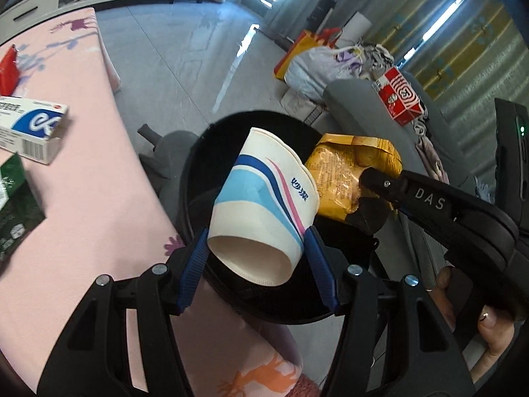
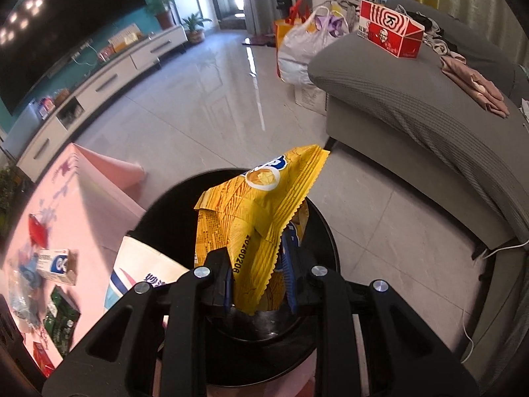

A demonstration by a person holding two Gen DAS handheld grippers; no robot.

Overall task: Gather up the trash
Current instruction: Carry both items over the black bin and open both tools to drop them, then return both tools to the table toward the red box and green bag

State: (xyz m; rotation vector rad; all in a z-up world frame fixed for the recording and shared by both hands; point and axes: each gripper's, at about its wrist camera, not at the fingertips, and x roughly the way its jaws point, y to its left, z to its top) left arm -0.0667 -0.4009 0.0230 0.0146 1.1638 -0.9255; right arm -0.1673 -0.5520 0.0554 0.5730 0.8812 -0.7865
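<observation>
A white paper cup with blue and pink stripes lies on its side between the blue pads of my left gripper, which is shut on it over the black round bin. My right gripper is shut on a yellow crisp bag above the same bin. The left wrist view shows that bag held by the right gripper, just right of the cup. The cup's edge appears at the lower left of the right wrist view.
A pink-covered table beside the bin holds a white and blue box, a green packet and a red packet. A grey sofa with a red carton stands right. Bags sit on the tiled floor.
</observation>
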